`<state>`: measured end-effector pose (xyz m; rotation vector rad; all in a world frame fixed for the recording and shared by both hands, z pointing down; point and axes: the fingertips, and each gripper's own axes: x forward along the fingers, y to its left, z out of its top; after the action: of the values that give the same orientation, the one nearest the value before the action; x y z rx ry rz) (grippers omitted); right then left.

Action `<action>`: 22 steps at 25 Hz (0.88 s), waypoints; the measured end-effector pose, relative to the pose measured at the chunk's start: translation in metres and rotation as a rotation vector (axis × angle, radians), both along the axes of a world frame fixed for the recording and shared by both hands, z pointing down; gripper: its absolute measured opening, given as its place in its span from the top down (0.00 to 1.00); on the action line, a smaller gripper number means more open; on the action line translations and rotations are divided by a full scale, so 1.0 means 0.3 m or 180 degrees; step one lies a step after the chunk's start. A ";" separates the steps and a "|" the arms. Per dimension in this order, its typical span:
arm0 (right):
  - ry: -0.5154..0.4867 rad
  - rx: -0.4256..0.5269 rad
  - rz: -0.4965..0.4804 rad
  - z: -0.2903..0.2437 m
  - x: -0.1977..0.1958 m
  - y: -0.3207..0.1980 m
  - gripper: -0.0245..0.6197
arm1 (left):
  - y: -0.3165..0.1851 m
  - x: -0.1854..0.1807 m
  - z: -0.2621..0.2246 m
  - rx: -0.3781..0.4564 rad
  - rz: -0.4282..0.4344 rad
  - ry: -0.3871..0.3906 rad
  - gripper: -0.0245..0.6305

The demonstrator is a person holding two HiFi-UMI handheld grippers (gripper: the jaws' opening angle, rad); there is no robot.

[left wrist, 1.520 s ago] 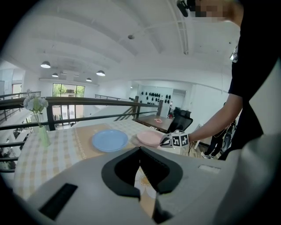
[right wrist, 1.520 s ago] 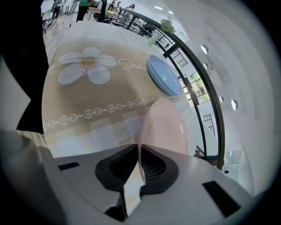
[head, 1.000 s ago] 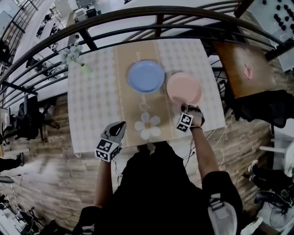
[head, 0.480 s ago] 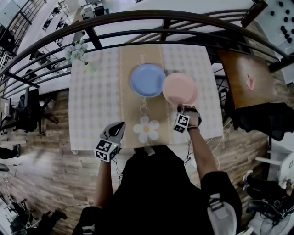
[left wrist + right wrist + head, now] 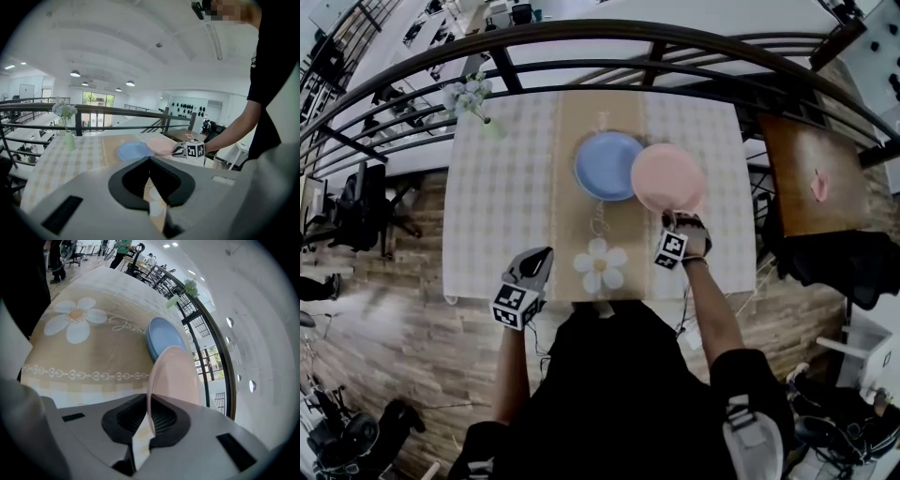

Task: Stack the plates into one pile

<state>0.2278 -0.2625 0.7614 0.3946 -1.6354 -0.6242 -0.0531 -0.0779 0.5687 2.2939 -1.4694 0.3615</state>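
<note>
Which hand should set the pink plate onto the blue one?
Right. The right gripper holds the pink plate by its rim, beside the blue plate; the left gripper is empty, back at the table's near edge.

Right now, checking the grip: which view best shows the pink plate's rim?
Right gripper view: the pink plate sits edge-on, rim pinched between the jaws. Head view shows its face, not the grip; left gripper view shows it small and far.
</note>
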 end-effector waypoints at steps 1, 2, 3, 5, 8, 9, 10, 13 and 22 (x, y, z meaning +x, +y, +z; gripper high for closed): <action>-0.0009 0.0017 -0.0024 -0.003 -0.007 -0.003 0.93 | 0.002 -0.001 0.001 -0.0002 -0.0015 0.0002 0.96; -0.0020 0.0034 -0.0046 -0.006 -0.014 -0.007 0.93 | 0.003 0.000 0.002 -0.0002 -0.0027 0.0005 0.96; -0.0025 0.0053 -0.0074 -0.011 -0.022 -0.010 0.93 | 0.004 0.003 0.003 0.0000 -0.0035 0.0008 0.96; -0.0018 0.0087 -0.0154 -0.017 -0.036 -0.018 0.93 | 0.005 0.016 0.004 0.0005 -0.0041 0.0011 0.96; -0.0016 0.0096 -0.0245 -0.006 -0.061 -0.031 0.93 | 0.005 0.031 0.009 0.0002 -0.0053 0.0002 0.96; -0.0021 0.0102 -0.0265 -0.004 -0.073 -0.036 0.93 | 0.006 0.030 0.011 -0.0002 -0.0067 0.0003 0.96; -0.0027 0.0109 -0.0289 -0.003 -0.085 -0.040 0.93 | 0.008 0.027 0.012 -0.0007 -0.0085 0.0004 0.96; -0.0056 0.0115 -0.0381 -0.004 -0.125 -0.049 0.93 | 0.016 0.008 0.011 -0.0017 -0.0160 -0.0010 0.96; -0.0123 0.0114 -0.0660 -0.004 -0.255 -0.058 0.93 | 0.046 -0.049 0.008 -0.0037 -0.0405 -0.0041 0.96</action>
<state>0.1512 -0.2800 0.7603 0.2660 -1.7173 -0.8064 -0.0679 -0.0640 0.5711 2.1796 -1.6057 0.3476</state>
